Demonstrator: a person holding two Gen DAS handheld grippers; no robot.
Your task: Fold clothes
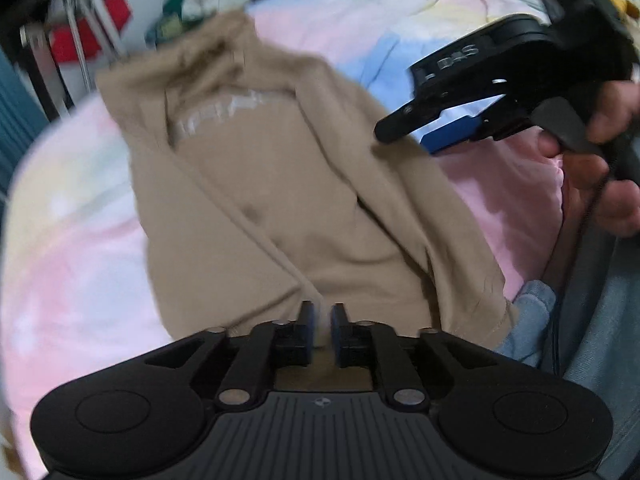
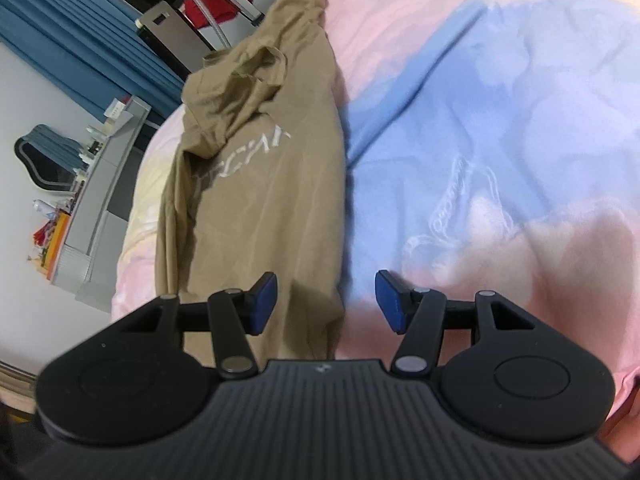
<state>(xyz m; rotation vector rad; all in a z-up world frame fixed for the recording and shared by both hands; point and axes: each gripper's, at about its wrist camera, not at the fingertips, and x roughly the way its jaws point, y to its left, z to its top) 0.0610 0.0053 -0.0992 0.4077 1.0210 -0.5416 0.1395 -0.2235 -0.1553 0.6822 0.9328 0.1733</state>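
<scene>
Left claw (image 1: 321,330) nearly closed over tan shirt (image 1: 280,208).

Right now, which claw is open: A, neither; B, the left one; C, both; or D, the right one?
D: the right claw has its blue pads spread wide over the tan shirt, while the left claw is pinched nearly closed on the shirt's edge.

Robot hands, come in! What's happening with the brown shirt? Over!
Left gripper nearly shut at tan shirt hem. Right gripper open, empty, above shirt edge. Shirt partly folded on pastel bedsheet. Nothing blocking.
</scene>
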